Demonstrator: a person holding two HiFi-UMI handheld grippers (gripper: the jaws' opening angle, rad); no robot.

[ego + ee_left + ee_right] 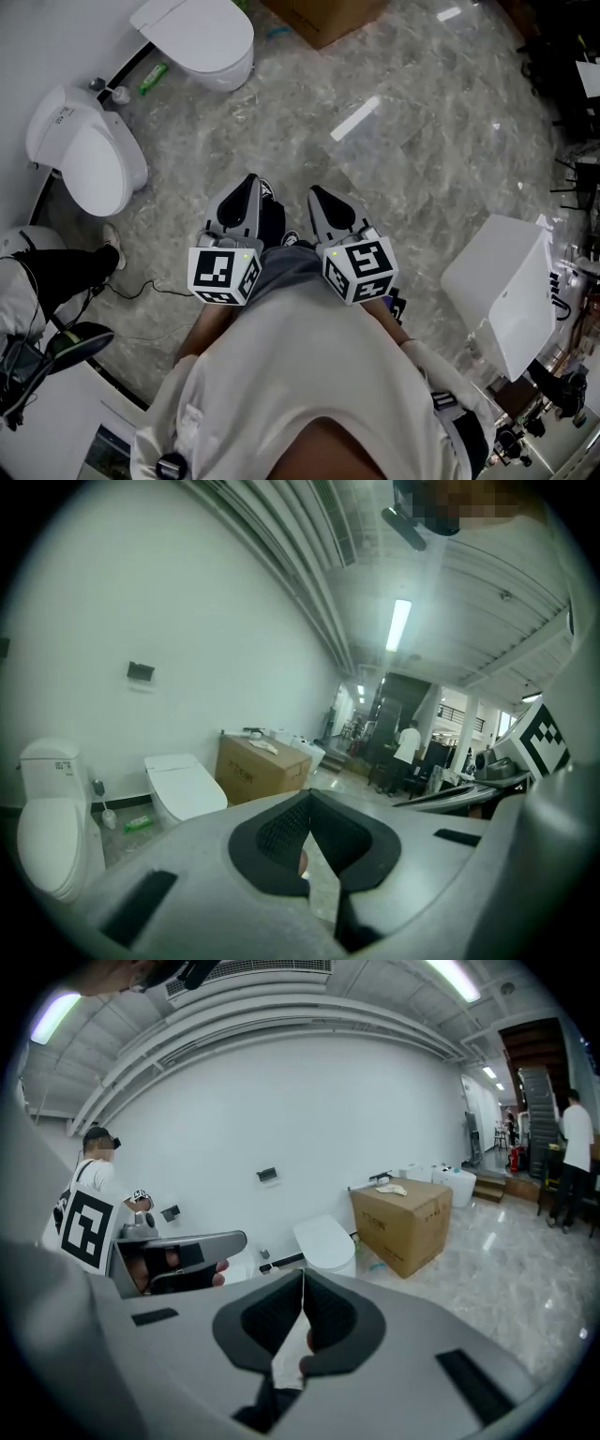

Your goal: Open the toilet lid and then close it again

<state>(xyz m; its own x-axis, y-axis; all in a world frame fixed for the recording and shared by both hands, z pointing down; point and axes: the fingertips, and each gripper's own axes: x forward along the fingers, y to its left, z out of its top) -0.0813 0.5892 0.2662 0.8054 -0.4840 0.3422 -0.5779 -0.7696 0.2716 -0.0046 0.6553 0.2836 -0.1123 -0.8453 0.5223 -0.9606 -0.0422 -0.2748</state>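
Note:
Two white toilets stand against the wall, both with lids down: the nearer toilet [86, 155] [45, 841] at the left and a farther toilet [202, 37] [183, 791] [324, 1241] beyond it. My left gripper [249, 181] [309, 803] and right gripper [316, 193] [302, 1283] are held side by side in front of my body, over the marble floor. They are well short of both toilets. Both have their jaws shut with nothing between them. The left gripper's body [178, 1255] also shows in the right gripper view.
A cardboard box [323, 19] [261, 766] [403, 1218] stands past the farther toilet. A green bottle [153, 78] and a toilet brush [117, 94] lie between the toilets. A white unit [506, 291] stands at the right. Another person [47, 272] and a cable [141, 286] are at the left.

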